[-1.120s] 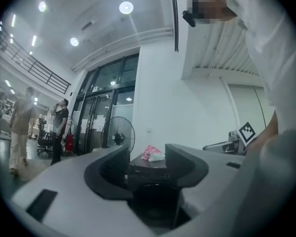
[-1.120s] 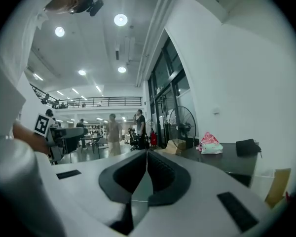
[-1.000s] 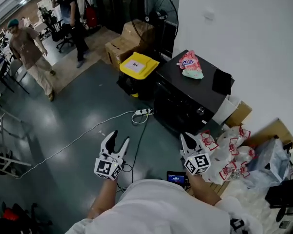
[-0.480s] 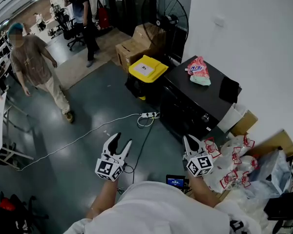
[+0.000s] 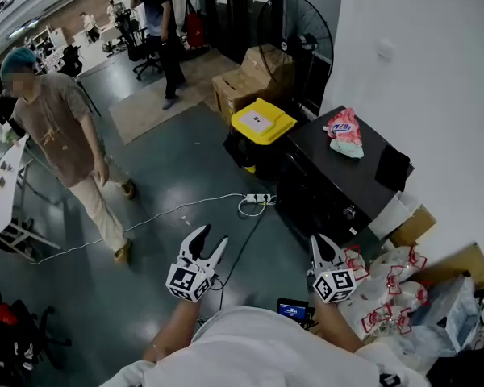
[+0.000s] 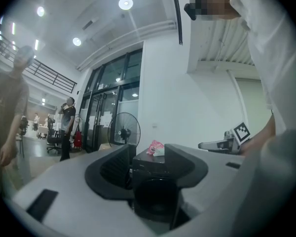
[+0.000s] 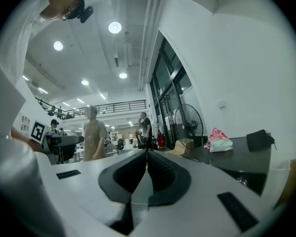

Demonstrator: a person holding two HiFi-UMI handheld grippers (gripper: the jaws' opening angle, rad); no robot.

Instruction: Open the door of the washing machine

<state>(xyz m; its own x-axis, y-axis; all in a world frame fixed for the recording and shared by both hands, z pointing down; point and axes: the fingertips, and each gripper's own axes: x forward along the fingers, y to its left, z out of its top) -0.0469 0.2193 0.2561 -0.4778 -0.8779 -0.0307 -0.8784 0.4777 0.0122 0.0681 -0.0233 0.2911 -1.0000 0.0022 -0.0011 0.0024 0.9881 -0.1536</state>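
The black washing machine (image 5: 331, 188) stands against the white wall, ahead and to the right of both grippers. Its round door (image 6: 156, 197) faces me and looks closed. My left gripper (image 5: 207, 239) hangs over the floor, open, with nothing between its fingers. In the left gripper view the machine (image 6: 149, 165) shows through the gap of that gripper (image 6: 148, 154). My right gripper (image 5: 323, 243) is held near the machine's front corner, apart from it, jaws shut and empty. In the right gripper view the tips of that gripper (image 7: 147, 155) meet, and the machine (image 7: 232, 158) lies to the right.
A pink bag (image 5: 344, 132) and a black item (image 5: 393, 168) lie on the machine's top. A yellow-lidded bin (image 5: 262, 123), cardboard boxes and a fan (image 5: 296, 39) stand beyond. A power strip and cable (image 5: 254, 200) cross the floor. A person (image 5: 64, 131) walks at left. Plastic bags (image 5: 387, 285) pile at right.
The person in the brown shirt has walked closer, toward the lower left. My view has shifted, so the machine sits further right. Both grippers keep much the same pose.
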